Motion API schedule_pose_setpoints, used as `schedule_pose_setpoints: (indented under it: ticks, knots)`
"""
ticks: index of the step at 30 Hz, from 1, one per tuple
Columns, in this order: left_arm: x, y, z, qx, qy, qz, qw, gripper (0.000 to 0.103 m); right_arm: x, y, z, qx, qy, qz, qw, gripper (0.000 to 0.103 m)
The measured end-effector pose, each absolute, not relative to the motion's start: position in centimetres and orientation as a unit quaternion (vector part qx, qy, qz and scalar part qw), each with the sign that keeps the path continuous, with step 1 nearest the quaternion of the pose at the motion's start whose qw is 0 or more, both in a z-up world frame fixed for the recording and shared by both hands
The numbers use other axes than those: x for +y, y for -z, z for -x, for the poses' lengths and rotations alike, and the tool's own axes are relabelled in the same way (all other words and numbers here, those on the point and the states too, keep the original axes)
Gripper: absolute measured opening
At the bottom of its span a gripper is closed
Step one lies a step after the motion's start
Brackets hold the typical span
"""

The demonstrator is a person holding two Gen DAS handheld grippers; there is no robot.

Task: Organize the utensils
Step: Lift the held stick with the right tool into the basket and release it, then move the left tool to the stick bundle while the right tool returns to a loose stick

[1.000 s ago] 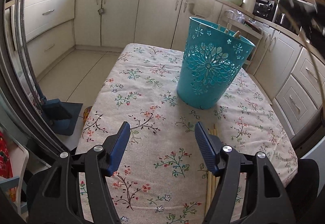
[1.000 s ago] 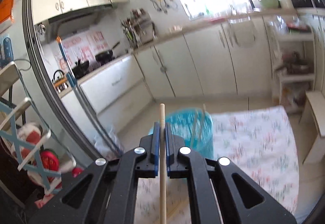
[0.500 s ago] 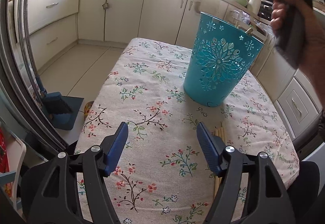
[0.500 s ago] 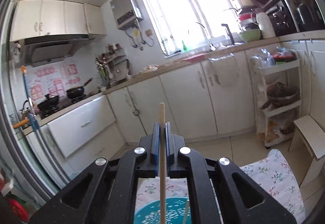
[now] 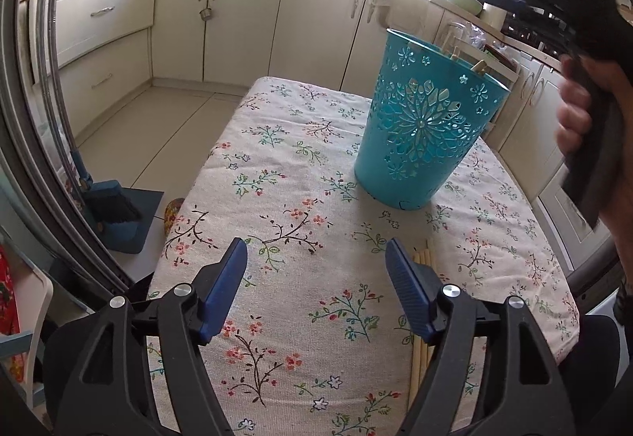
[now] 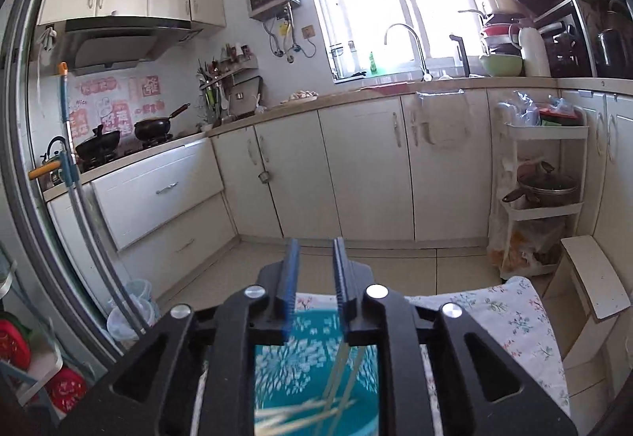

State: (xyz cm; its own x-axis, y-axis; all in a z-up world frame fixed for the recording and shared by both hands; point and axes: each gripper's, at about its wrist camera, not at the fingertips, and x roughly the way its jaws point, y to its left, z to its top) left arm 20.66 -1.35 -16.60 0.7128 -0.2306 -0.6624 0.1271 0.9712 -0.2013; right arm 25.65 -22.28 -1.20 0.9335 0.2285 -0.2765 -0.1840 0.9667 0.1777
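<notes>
Chopsticks in bucket [image 5: 480, 66]: several pale sticks stand inside the teal bucket [image 5: 423, 131], their tips showing above the rim; from the right wrist view they lie blurred within it.
Chopsticks left on table [image 5: 425, 258]: a small bundle lies flat on the cloth, just beside the left gripper's right-hand finger, well short of the bucket.
Right gripper [image 6: 314, 273]: held above the bucket's mouth; its jaws have just been opening, a narrow gap stands between them and nothing is in it, so I judge a stick just dropped in.
Left gripper [image 5: 316, 277]: jaws wide apart over bare cloth, holding nothing.
Progress: partly done; the loose bundle is yet to go in.
Surface: table [image 5: 277, 167] under a floral cloth.
Room: kitchen with cream cabinets [image 6: 364, 167], a sink under a bright window, pans on the stove [image 6: 152, 127], a dustpan [image 5: 114, 214] on the tiled floor.
</notes>
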Motion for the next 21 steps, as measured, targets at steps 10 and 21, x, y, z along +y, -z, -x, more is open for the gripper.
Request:
schedule_pose_setpoints:
  ticks: [10,21]
  knots:
    - [-1.7,15.4,-18.7,0.354,0.098,0.058,0.928,0.073,-25.5,5.6,-14.1,0.214,-0.069,-0.097,0.970,0.030]
    - [-1.9,14.4,-16.8,0.341,0.100,0.044,0.934,0.078,-24.6,14.2,-10.6,0.346,-0.056,-0.129,0.928,0.030]
